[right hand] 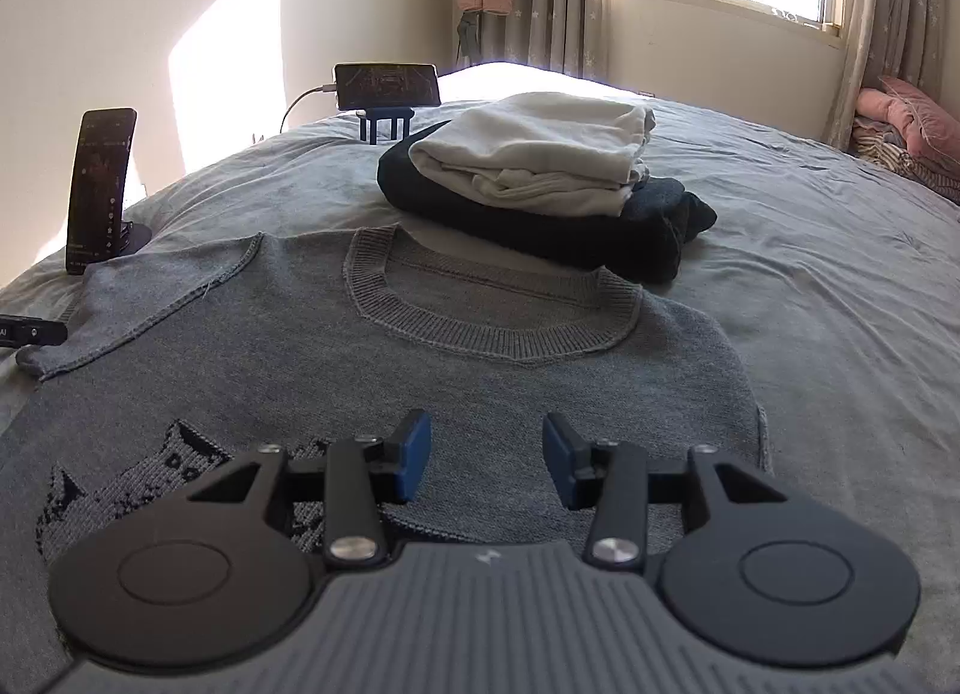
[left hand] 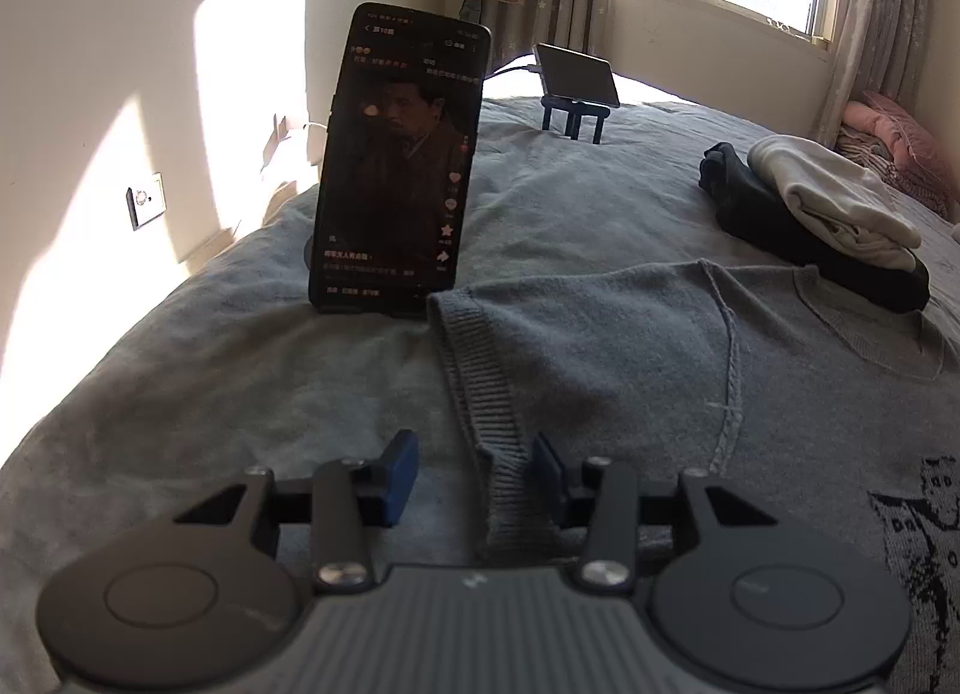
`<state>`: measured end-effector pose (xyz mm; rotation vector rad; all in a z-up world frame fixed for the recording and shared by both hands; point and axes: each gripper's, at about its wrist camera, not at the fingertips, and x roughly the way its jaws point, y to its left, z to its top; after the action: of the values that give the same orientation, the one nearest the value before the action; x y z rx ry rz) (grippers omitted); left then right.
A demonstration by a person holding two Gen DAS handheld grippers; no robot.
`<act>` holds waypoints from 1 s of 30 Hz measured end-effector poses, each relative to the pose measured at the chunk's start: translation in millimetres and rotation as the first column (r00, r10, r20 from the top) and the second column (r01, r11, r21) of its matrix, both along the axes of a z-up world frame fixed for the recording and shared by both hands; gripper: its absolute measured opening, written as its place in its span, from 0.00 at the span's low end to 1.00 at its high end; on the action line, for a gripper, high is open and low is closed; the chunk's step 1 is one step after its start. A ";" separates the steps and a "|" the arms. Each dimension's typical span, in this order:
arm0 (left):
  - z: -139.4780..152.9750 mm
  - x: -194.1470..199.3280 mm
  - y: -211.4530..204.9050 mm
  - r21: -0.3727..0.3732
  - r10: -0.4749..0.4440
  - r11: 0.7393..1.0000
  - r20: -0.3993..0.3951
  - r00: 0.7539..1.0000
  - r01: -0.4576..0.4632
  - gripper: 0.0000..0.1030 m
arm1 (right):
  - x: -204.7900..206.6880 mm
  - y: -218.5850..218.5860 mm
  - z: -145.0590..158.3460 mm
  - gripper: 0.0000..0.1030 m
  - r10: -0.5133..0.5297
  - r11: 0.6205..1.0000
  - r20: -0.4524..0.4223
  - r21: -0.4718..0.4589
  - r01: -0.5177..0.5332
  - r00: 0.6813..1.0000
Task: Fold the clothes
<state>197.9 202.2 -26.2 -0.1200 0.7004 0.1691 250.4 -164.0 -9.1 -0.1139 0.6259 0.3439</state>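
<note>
A grey knit sweater with a dark cat pattern lies flat on the bed, neckline away from me. In the left wrist view its short sleeve spreads ahead, and the ribbed cuff runs down between the fingers. My left gripper is open; the cuff's edge lies close to the right blue pad, but the pads do not press on it. My right gripper hangs open over the sweater's chest, with nothing between its pads.
Behind the neckline sits a stack of folded clothes, white on dark. A lit phone stands on a holder at the sleeve's far corner. Another phone rests on a blue stand further back. Pink pillows lie at the right, on the grey bedcover.
</note>
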 end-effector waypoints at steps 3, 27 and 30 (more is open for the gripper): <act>-3.3 -0.5 -16.1 0.111 -0.004 0.994 -0.022 1.000 0.007 0.03 | 1.7 -4.6 0.6 0.45 -0.014 1.000 0.001 0.002 0.014 1.000; 70.9 24.9 -150.7 0.103 -0.301 0.948 -0.022 0.953 0.302 0.54 | 15.7 -96.4 12.0 0.49 -0.188 0.982 -0.032 -0.025 0.187 0.982; 65.2 32.1 -186.3 0.099 -0.353 0.930 -0.026 0.935 0.354 0.54 | 25.9 -101.9 6.5 0.49 -0.195 0.981 -0.075 -0.021 0.194 0.978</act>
<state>230.1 15.8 39.0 0.1060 0.7082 -0.1413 276.3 -265.9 -2.5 -0.0518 0.7098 0.1549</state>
